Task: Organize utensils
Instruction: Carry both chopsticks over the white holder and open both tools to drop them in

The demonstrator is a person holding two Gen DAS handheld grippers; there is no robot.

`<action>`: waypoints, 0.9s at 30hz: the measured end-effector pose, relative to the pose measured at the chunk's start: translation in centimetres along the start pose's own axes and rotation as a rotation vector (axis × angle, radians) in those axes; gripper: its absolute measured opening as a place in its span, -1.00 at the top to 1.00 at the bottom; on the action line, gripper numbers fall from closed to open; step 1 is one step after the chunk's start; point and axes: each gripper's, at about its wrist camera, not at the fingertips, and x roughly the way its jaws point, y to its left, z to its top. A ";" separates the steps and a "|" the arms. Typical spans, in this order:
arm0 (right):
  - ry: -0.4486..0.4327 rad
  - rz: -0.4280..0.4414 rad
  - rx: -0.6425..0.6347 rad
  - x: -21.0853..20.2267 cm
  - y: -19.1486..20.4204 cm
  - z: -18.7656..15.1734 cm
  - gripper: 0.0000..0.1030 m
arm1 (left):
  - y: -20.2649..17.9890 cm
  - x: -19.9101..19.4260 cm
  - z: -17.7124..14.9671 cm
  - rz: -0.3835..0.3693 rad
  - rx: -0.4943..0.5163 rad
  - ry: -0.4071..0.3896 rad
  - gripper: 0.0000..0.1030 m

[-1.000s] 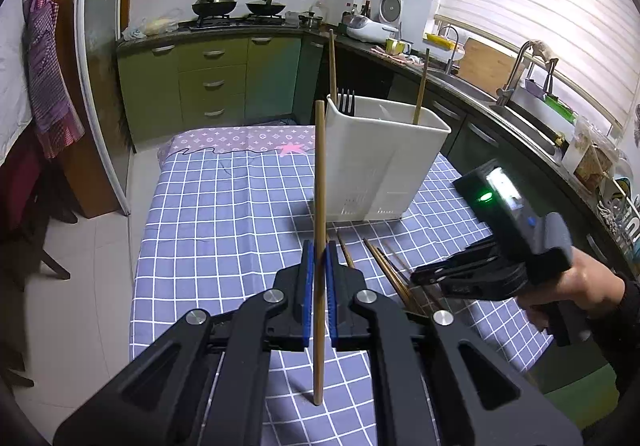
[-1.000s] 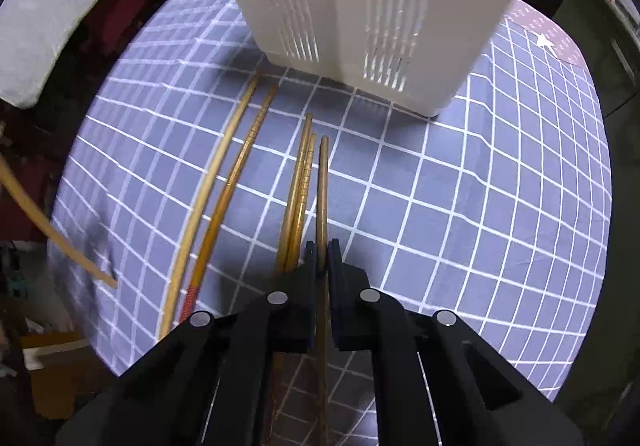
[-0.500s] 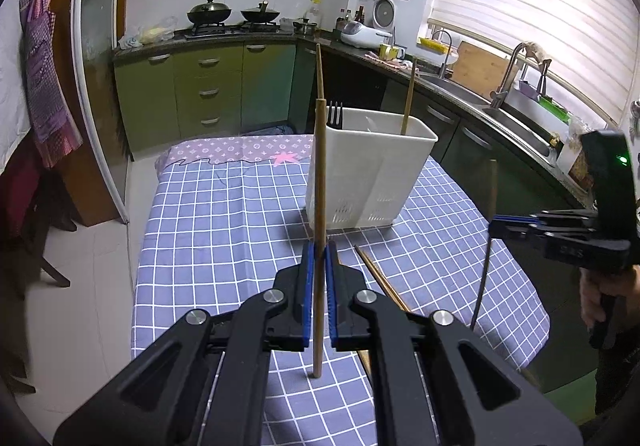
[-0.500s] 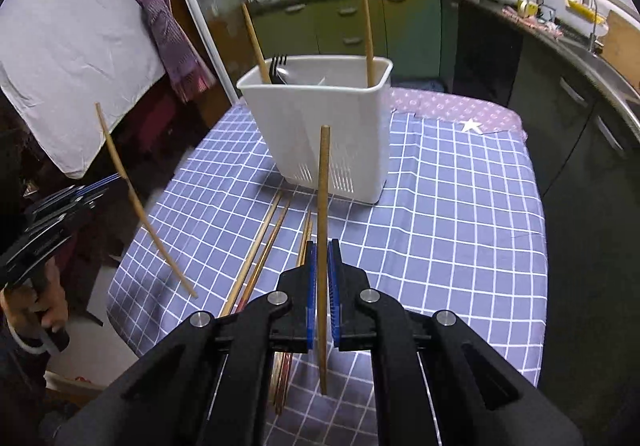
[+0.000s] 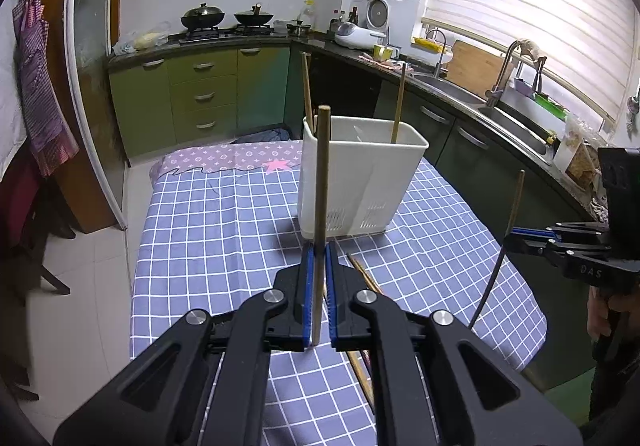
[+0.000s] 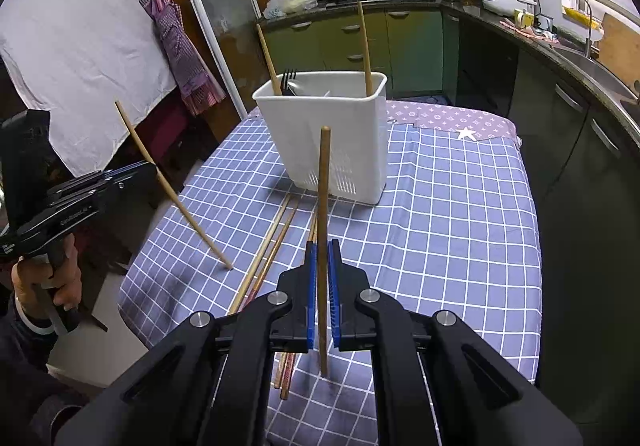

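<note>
**Each claw clamps one chopstick above the checked surface**

At the left, seen from the right wrist camera, the left claw is closed tight on a light wooden chopstick. That stick slants, its upper end high and to the left, its lower end down near the edge of the surface, which is covered by a blue-and-white checked cloth. A hand grips the handle of that tool. In the left wrist view the same claw shows its blue pads pressed on both sides of the stick, which stands nearly upright in front of the camera.

Toward the middle, a few loose chopsticks lie flat on the cloth, side by side, running from just in front of the white utensil holder back toward the near edge. The holder stands upright on the far half of the surface. Inside it, one chopstick leans at its left side next to a dark fork, and another chopstick stands at its right side.

To the right, the right claw is closed on a second chopstick, held nearly vertical, its top end level with the holder's front wall in the picture. From the left wrist camera this right claw appears at the far right edge, off the side of the surface, its stick rising from the closed tips.
</note>
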 end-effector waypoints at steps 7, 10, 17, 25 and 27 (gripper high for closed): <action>-0.067 0.008 0.018 -1.8 -0.2 1.6 0.87 | -0.8 -0.6 2.2 -0.017 0.016 -0.024 0.89; -0.120 0.016 0.014 -3.4 -0.2 3.2 0.87 | -1.5 -1.5 4.2 -0.028 0.031 -0.053 0.89; -0.213 0.020 -0.034 -7.2 1.2 8.7 0.87 | -3.1 -3.8 9.9 -0.052 0.055 -0.137 0.89; -0.256 0.017 -0.055 -8.7 2.0 13.0 0.87 | -4.6 -4.4 15.9 -0.024 0.082 -0.274 0.89; -0.262 0.026 -0.049 -8.8 1.8 14.0 0.87 | -4.5 -3.2 16.8 -0.024 0.066 -0.292 0.89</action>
